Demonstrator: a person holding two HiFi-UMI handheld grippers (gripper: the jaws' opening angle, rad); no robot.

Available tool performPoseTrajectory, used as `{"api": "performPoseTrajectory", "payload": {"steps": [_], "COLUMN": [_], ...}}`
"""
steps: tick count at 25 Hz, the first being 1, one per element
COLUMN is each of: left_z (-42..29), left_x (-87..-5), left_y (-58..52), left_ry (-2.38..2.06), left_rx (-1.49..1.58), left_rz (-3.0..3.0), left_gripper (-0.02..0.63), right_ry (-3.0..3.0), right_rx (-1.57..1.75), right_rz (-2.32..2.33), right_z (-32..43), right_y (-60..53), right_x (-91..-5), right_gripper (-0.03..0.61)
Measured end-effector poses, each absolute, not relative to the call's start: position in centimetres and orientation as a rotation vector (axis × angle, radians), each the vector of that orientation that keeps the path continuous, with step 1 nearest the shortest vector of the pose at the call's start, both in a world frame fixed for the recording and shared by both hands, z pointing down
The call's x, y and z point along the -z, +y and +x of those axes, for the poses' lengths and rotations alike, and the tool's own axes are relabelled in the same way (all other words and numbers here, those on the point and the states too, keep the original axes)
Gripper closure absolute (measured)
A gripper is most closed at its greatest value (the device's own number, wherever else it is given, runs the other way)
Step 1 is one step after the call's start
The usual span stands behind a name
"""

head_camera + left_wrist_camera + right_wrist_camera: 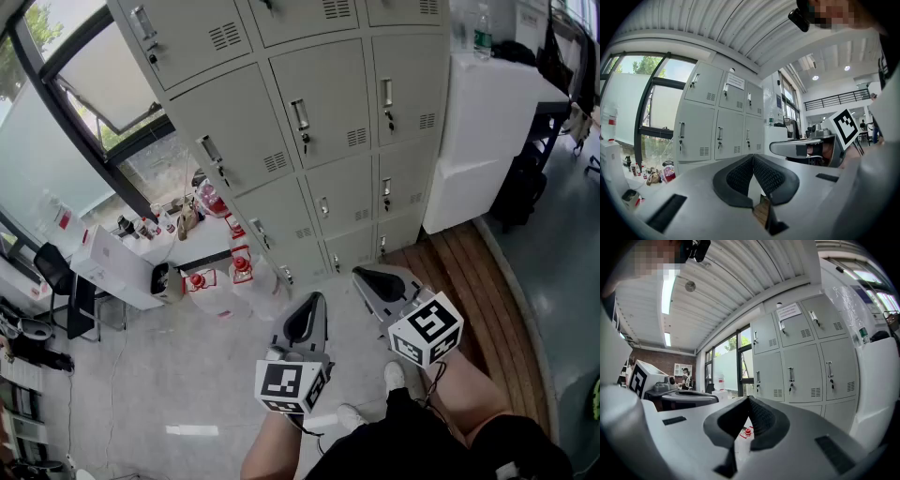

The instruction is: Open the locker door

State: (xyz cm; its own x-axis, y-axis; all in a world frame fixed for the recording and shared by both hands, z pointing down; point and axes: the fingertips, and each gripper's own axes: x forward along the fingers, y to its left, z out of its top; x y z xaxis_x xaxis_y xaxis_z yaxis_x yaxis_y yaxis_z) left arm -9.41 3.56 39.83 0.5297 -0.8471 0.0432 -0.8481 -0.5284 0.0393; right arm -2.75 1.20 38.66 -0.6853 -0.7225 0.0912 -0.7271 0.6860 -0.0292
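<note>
Currently, left tongs (316,300): closed, empty.
Right tongs (362,275): closed, empty.
Locker doors (323,112): all shut, well apart from tongs.

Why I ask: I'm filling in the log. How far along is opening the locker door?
Done: nothing; every visible door on the lockers is shut. In hand: the left gripper and right gripper are both shut, empty and level, apart from the lockers. Left: reach a handle, grip it, pull the door open.

bright daylight from windows (42,155); fisheye-warped, dark edges.
</note>
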Motion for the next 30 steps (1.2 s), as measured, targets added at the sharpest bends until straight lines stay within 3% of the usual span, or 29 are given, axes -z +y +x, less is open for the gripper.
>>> {"api": "performPoseTrajectory", "payload": {"steps": [30], "left_z": [-5.3], "left_x": [-39.1], "left_y": [-2.5], "left_ry": [-1.640], "left_rx": [-0.024], "left_rz": [2.608], "left_gripper": [0.597], "right_ry": [-2.920], "right_rx": [-0.089], "right_rz": [1.055], "right_z": [0.6], "right_y": [-6.1], "right_x": [-37.5], "right_gripper": [0.525]}}
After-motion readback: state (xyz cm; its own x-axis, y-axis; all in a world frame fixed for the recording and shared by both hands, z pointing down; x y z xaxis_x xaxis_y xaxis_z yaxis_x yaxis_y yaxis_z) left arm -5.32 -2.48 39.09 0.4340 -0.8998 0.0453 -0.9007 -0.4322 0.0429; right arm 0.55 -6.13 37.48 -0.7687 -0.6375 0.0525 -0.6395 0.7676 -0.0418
